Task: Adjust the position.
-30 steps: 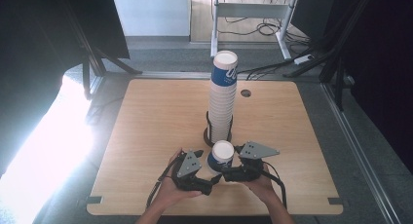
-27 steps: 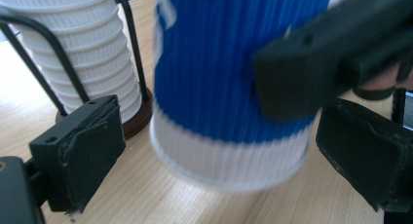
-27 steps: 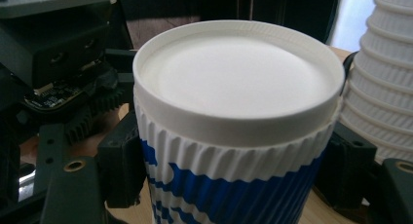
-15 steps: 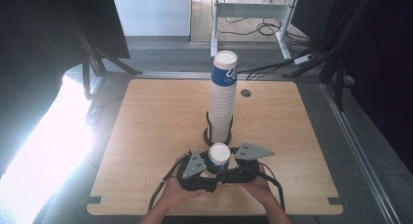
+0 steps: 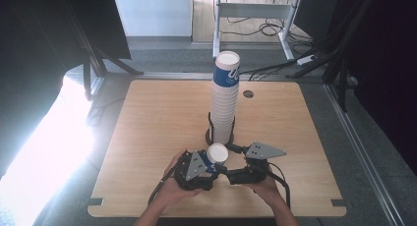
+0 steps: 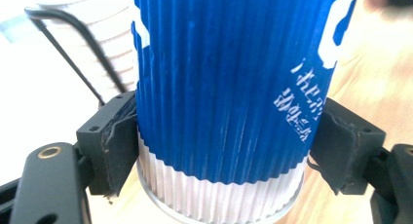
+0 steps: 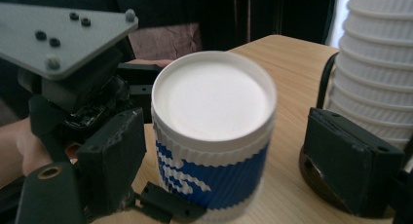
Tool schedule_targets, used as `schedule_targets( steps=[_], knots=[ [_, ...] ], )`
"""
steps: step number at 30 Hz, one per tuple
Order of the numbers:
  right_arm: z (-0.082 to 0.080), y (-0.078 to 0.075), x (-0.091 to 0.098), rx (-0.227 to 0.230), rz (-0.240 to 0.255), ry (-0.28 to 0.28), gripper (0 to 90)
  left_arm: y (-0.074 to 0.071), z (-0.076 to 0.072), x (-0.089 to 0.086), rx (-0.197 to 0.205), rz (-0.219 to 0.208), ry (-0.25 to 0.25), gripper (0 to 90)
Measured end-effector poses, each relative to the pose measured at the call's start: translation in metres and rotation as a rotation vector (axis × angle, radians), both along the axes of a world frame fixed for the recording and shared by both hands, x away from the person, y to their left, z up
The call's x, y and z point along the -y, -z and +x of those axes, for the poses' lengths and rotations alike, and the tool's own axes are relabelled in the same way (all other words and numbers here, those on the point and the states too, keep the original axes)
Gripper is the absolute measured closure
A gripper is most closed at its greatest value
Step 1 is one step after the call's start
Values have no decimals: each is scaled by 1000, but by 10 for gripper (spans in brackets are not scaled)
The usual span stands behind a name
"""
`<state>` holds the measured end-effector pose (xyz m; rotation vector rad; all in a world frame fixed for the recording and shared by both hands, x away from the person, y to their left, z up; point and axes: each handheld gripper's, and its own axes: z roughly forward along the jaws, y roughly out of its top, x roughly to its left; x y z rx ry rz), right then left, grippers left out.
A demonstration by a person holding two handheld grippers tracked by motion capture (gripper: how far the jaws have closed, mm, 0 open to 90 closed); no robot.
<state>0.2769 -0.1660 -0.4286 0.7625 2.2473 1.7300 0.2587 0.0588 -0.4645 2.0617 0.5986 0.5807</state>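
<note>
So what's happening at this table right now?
A person works two handheld grippers at a wooden table. The left gripper is clamped on an upside-down blue cup. The right gripper has just opened, its pads off the cup. A tall cup stack stands behind in a holder.

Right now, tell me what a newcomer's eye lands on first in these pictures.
The tall stack of paper cups stands in a black wire holder near the middle of the wooden table. Just in front of it, an upside-down blue ribbed cup sits gripped in the left claw, while the right claw has just been opening around it.
</note>
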Motion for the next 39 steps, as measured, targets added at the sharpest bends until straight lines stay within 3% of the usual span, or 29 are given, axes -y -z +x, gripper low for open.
schedule_targets(
  steps=[5,7,9,10,19,20,28,34,39],
  knots=[
    [-1,-4,14,3,12,6,156,2,-1,0,9,49,-3,196],
    [-1,-5,19,4,15,13,157,5,-2,2,28,113,7,196],
    [-2,-5,21,0,19,12,157,5,-2,3,34,129,7,196],
    [-3,-3,24,-9,18,9,158,7,-3,4,46,161,8,196],
    [-1,12,21,-59,-20,-24,146,13,-7,10,97,254,8,196],
    [-1,14,20,-64,-22,-29,144,15,-9,13,117,288,7,196],
    [2,23,11,-108,-45,-65,138,19,-17,23,168,342,27,196],
    [4,30,4,-134,-60,-83,141,20,-18,26,177,358,37,196],
    [5,32,1,-135,-67,-92,229,21,-19,28,180,355,45,190]
  ],
)
